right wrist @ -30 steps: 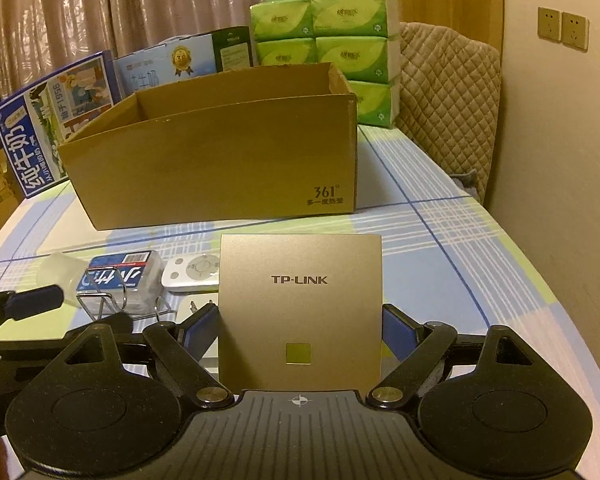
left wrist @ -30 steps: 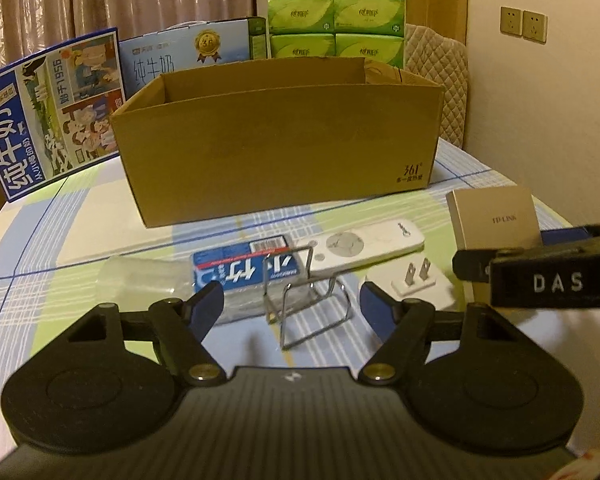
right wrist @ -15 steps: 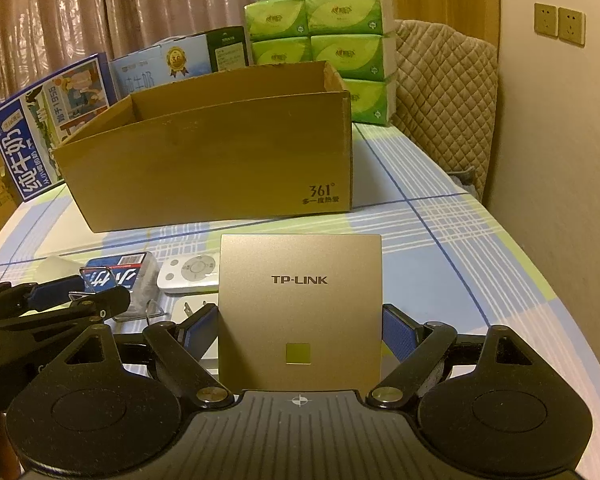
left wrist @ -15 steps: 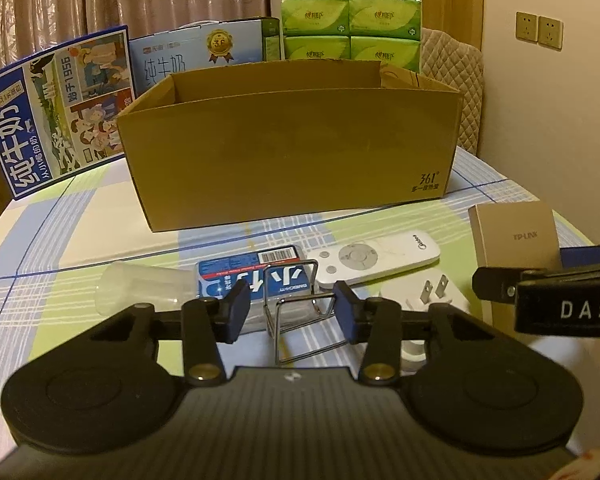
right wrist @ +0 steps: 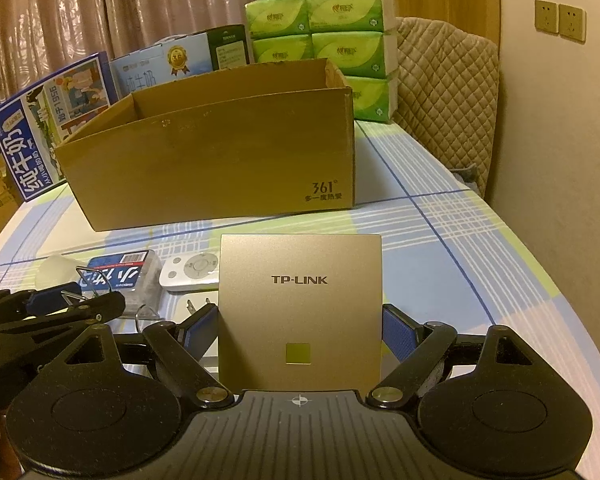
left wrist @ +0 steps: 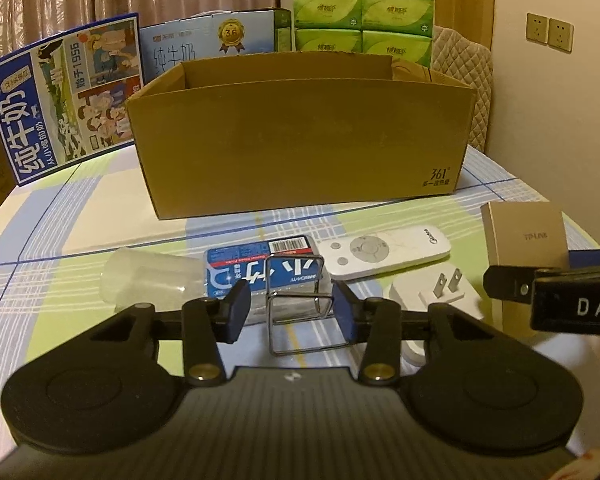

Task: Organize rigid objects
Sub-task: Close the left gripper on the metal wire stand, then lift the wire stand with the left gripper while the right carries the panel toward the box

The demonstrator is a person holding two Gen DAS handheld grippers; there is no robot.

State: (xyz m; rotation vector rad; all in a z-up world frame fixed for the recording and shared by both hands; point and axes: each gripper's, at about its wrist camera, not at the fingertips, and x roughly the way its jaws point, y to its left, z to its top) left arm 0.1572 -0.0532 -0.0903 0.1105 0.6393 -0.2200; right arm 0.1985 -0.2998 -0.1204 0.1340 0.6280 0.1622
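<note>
Now the left gripper [left wrist: 288, 312] squeezes the wire rack [left wrist: 298, 304] over the checked tablecloth [left wrist: 60, 216]. Beside it, the right gripper [right wrist: 300, 328] pinches the gold TP-LINK box [right wrist: 300, 304], both in front of the open cardboard box [left wrist: 300, 144].

A bent silver wire rack [left wrist: 296, 304] is held upright between blue pads. A gold square TP-LINK box [right wrist: 300, 312] is gripped upright likewise. A clear plastic cup [left wrist: 148, 276], a blue-labelled pack [left wrist: 260, 270], a white remote [left wrist: 384, 250] and a white plug adapter [left wrist: 440, 292] are laid before an open brown cardboard box [left wrist: 300, 140].
</note>
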